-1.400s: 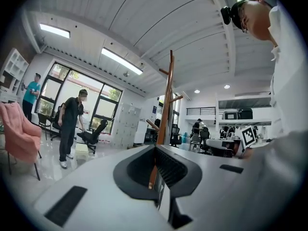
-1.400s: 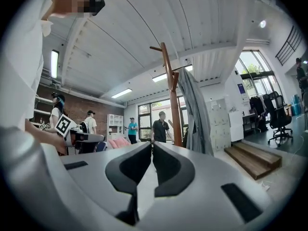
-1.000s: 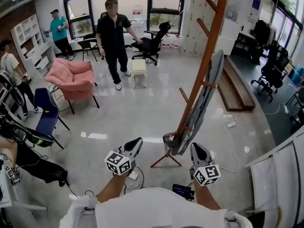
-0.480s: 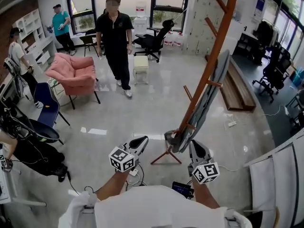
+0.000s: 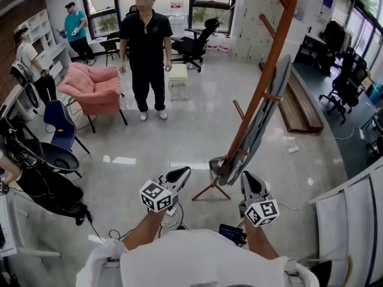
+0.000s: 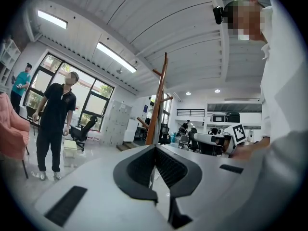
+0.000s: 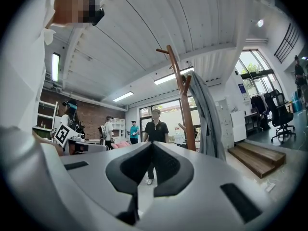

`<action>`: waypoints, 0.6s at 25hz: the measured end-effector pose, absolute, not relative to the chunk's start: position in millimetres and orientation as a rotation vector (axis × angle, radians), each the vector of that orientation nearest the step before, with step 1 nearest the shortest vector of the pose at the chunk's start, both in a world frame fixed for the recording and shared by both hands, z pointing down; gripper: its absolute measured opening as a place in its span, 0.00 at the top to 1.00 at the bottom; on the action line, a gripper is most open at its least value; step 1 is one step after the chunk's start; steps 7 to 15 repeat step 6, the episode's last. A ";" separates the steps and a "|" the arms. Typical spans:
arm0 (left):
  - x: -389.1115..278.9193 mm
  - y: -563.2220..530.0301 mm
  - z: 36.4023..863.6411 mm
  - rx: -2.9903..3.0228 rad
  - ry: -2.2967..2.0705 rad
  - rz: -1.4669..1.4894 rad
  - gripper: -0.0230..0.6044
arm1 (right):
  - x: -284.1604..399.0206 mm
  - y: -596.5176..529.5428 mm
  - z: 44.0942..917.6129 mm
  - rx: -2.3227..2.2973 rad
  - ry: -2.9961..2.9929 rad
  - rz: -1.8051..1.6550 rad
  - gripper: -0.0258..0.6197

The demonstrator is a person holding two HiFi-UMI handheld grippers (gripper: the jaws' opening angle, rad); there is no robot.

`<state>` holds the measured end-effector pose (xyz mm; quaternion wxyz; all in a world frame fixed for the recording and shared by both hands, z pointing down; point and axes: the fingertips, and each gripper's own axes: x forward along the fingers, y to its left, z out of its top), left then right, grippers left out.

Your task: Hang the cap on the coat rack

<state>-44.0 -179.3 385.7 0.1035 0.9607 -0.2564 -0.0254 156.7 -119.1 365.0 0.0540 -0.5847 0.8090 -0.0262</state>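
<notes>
A tall wooden coat rack stands on the floor ahead of me, a long grey garment hanging down it. What looks like a dark grey cap sits at a low peg near the garment's lower end. My left gripper is held just left of the rack's foot, shut and empty. My right gripper is just right of the cap, also shut with nothing in it. The rack rises beyond the closed left gripper. In the right gripper view, rack and garment stand past the right gripper.
A person in black stands a few steps ahead on the left. A pink armchair, a blue chair and a small stool are on the left side. A wooden platform lies right of the rack. Cables trail near my feet.
The person in black has walked closer and now stands facing me. Both grippers have edged slightly towards the rack's foot. Nothing was taken hold of.
</notes>
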 end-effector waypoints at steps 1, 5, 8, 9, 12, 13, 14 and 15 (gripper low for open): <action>-45.2 -178.6 385.2 2.834 -0.755 -0.078 0.94 | 155.4 -118.9 364.8 -1.774 2.458 -0.082 0.92; -53.3 -177.8 384.9 2.828 -0.753 -0.094 0.94 | 148.6 -118.1 363.5 -1.761 2.457 -0.080 0.92; -55.6 -177.8 385.1 2.826 -0.752 -0.098 0.94 | 146.9 -118.0 363.4 -1.757 2.455 -0.080 0.92; -55.6 -177.8 385.1 2.826 -0.752 -0.098 0.94 | 146.9 -118.0 363.4 -1.757 2.455 -0.080 0.92; -55.6 -177.8 385.1 2.826 -0.752 -0.098 0.94 | 146.9 -118.0 363.4 -1.757 2.455 -0.080 0.92; -55.6 -177.8 385.1 2.826 -0.752 -0.098 0.94 | 146.9 -118.0 363.4 -1.757 2.455 -0.080 0.92; -55.6 -177.8 385.1 2.826 -0.752 -0.098 0.94 | 146.9 -118.0 363.4 -1.757 2.455 -0.080 0.92; -55.6 -177.8 385.1 2.826 -0.752 -0.098 0.94 | 146.9 -118.0 363.4 -1.757 2.455 -0.080 0.92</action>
